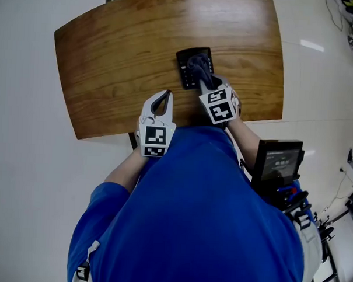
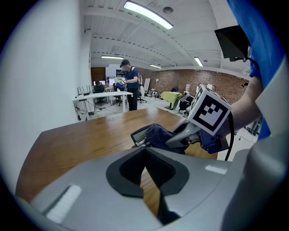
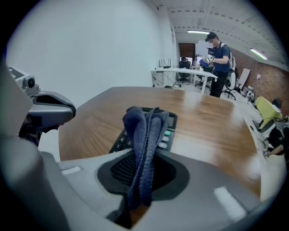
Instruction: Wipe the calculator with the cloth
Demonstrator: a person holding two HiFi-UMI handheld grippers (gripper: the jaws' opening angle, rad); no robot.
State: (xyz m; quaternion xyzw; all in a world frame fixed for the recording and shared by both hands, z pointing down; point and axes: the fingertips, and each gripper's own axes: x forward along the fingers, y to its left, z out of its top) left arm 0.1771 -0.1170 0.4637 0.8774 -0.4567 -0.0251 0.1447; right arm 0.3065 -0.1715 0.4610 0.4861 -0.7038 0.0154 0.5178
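A black calculator [image 1: 188, 71] lies near the table's front edge, right of centre. A dark blue cloth [image 1: 199, 65] is bunched on top of it. My right gripper [image 1: 207, 84] is shut on the cloth, which stands up folded between its jaws in the right gripper view, cloth [image 3: 146, 128] over the calculator [image 3: 166, 134] keys. My left gripper [image 1: 165, 96] hovers left of the calculator over bare wood, shut and empty. From the left gripper view the calculator [image 2: 139, 134], the cloth [image 2: 158, 134] and the right gripper [image 2: 183, 135] show ahead to the right.
The wooden table [image 1: 121, 59] has a curved far edge and its front edge runs just under both grippers. A black device [image 1: 278, 162] hangs at the person's right side. Far behind, a person [image 3: 220, 63] stands by office desks.
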